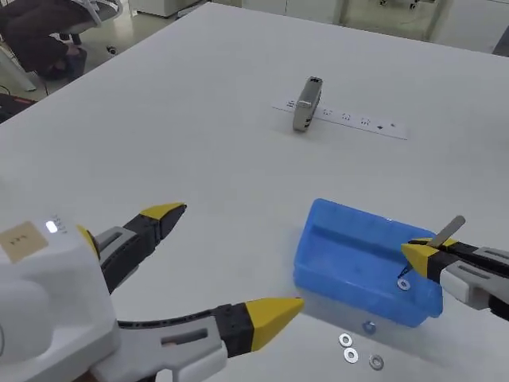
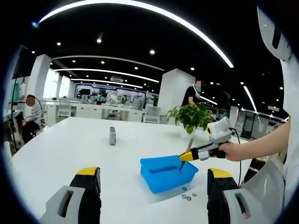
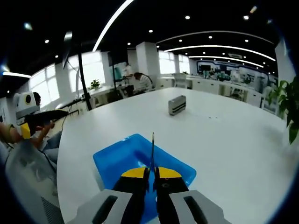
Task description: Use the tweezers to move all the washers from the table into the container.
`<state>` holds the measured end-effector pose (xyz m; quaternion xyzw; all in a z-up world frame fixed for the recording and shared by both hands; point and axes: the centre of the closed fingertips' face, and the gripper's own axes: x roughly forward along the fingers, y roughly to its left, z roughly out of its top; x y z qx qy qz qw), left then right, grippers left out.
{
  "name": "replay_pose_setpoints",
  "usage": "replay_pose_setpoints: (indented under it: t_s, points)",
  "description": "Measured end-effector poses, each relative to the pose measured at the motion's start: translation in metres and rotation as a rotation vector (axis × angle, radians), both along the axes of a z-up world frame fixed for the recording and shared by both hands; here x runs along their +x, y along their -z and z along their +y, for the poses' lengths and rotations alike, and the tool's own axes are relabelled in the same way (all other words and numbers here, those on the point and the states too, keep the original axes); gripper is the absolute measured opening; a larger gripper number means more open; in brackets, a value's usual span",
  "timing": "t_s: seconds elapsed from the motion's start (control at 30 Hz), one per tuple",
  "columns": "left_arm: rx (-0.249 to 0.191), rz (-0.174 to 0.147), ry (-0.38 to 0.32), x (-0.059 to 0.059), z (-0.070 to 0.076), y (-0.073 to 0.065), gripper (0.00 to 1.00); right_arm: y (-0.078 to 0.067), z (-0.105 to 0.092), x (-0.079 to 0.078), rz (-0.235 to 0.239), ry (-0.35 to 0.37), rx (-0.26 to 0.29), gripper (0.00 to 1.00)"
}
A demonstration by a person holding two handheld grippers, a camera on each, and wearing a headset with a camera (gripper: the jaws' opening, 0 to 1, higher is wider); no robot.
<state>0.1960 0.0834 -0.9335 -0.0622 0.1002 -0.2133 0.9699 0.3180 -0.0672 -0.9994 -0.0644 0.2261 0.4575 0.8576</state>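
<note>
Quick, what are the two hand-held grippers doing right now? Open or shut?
Left hand-held gripper: open, holding nothing.
Right hand-held gripper: shut on the tweezers, over the blue container.

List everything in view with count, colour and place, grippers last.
table: one, white, under everything
container: one, blue, table's near right
washers: four, silvery, on the table by the container's near wall
fifth washer: one, silvery, at the tweezers' tip over the container
tweezers: one, grey, in the right gripper
power strip: one, white, far side
grey box: one, at the strip's left end
plant: one, green, beyond the table
left gripper: one, black and yellow, open, left of the container
right gripper: one, black and yellow, shut on the tweezers
</note>
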Motion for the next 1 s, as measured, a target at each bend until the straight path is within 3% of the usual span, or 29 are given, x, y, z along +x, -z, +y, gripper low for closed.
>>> replay_pose_setpoints:
  t_s: [0.23, 0.53, 0.73, 1.0]
  points:
    - [0.006, 0.004, 0.005, 0.000, -0.001, 0.001, 0.96, -0.022, 0.003, -0.009, -0.019, -0.001, 0.068, 0.04]
    - [0.005, 0.011, 0.005, 0.000, 0.001, 0.003, 0.96, -0.035, 0.006, -0.041, -0.007, -0.037, 0.117, 0.04]
    - [0.008, 0.012, 0.007, 0.000, 0.001, 0.004, 0.96, -0.031, 0.009, -0.062, 0.030, -0.053, 0.135, 0.04]
    - [0.009, 0.015, 0.008, -0.001, 0.001, 0.005, 0.96, -0.006, 0.008, -0.081, 0.102, -0.068, 0.120, 0.04]
